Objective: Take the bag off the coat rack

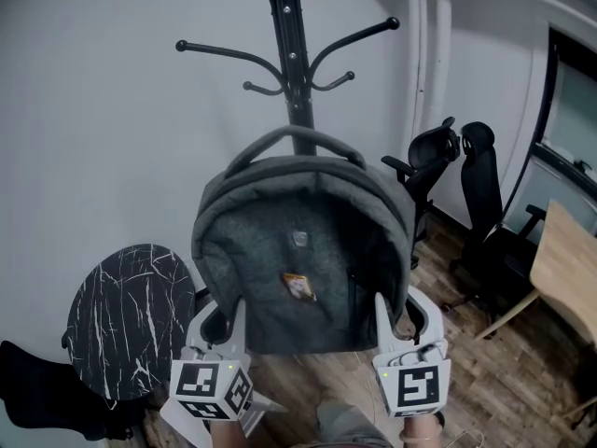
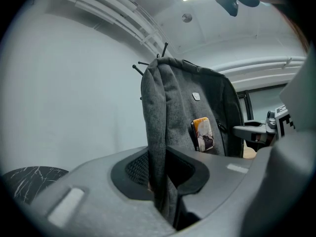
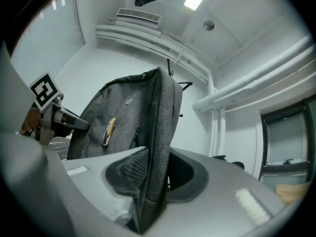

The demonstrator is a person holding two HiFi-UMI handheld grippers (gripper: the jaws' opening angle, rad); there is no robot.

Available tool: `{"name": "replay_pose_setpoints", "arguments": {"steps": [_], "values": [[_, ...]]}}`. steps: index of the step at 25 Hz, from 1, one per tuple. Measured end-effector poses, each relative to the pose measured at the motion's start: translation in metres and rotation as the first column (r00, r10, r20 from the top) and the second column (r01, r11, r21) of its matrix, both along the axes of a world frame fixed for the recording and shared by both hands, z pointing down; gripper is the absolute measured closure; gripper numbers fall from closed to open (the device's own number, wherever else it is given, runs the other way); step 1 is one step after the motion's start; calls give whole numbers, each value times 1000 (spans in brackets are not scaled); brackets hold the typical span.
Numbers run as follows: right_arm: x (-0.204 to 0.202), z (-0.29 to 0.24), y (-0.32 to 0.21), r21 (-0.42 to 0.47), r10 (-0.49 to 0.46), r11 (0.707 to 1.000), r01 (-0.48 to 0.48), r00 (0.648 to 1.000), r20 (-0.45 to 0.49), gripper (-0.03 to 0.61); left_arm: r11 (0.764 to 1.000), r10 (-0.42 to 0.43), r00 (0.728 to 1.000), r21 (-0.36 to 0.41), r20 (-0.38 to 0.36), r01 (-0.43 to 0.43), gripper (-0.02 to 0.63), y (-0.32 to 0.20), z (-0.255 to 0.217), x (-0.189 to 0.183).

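A grey fabric backpack (image 1: 303, 255) with a small orange badge (image 1: 298, 287) is held up in front of the black coat rack (image 1: 291, 54); its top handle (image 1: 294, 139) lies against the rack's pole. My left gripper (image 1: 222, 329) is shut on the bag's lower left edge (image 2: 159, 152). My right gripper (image 1: 403, 329) is shut on the lower right edge (image 3: 155, 147). In both gripper views the fabric is pinched between the jaws. Whether the handle still rests on a hook is hidden.
A round black marble-pattern side table (image 1: 131, 315) stands at the lower left. Black office chairs (image 1: 471, 203) and a light wooden table (image 1: 564, 269) are at the right on the wooden floor. A white wall lies behind the rack.
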State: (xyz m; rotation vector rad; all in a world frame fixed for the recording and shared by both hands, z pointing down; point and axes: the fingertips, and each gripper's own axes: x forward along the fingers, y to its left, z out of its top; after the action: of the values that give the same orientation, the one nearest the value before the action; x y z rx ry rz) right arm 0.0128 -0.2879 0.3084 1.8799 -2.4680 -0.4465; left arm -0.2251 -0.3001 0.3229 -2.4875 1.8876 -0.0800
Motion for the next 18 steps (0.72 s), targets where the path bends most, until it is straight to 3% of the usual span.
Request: {"name": "replay_pose_setpoints", "arguments": {"steps": [18], "values": [[1, -1, 89, 3, 3, 1000, -3, 1000, -3, 482, 1000, 2, 1000, 11, -8, -1, 546, 91, -1, 1]]}}
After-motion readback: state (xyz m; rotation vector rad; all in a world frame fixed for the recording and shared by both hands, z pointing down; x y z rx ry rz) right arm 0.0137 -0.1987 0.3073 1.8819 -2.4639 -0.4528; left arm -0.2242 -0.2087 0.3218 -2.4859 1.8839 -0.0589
